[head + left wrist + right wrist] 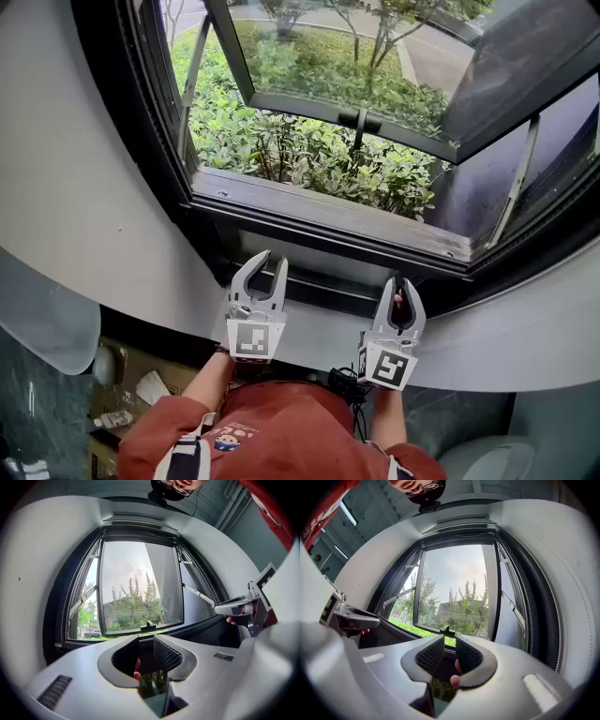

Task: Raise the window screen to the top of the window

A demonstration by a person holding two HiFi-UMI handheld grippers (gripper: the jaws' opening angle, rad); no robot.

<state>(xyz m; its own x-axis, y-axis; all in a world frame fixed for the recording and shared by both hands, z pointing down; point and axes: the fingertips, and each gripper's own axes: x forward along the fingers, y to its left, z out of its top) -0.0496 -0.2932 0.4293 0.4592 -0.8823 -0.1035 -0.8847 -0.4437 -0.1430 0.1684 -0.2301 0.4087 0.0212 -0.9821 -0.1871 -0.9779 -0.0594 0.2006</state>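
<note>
The left forearm [208, 380] and right forearm [388, 420] extend forward side by side. The left gripper [270, 263] and right gripper [403, 285] point ahead, jaws partly apart, empty.

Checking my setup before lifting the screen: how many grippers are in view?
2: left gripper below the window sill at left, right gripper beside it at right; none seem hidden.
</note>
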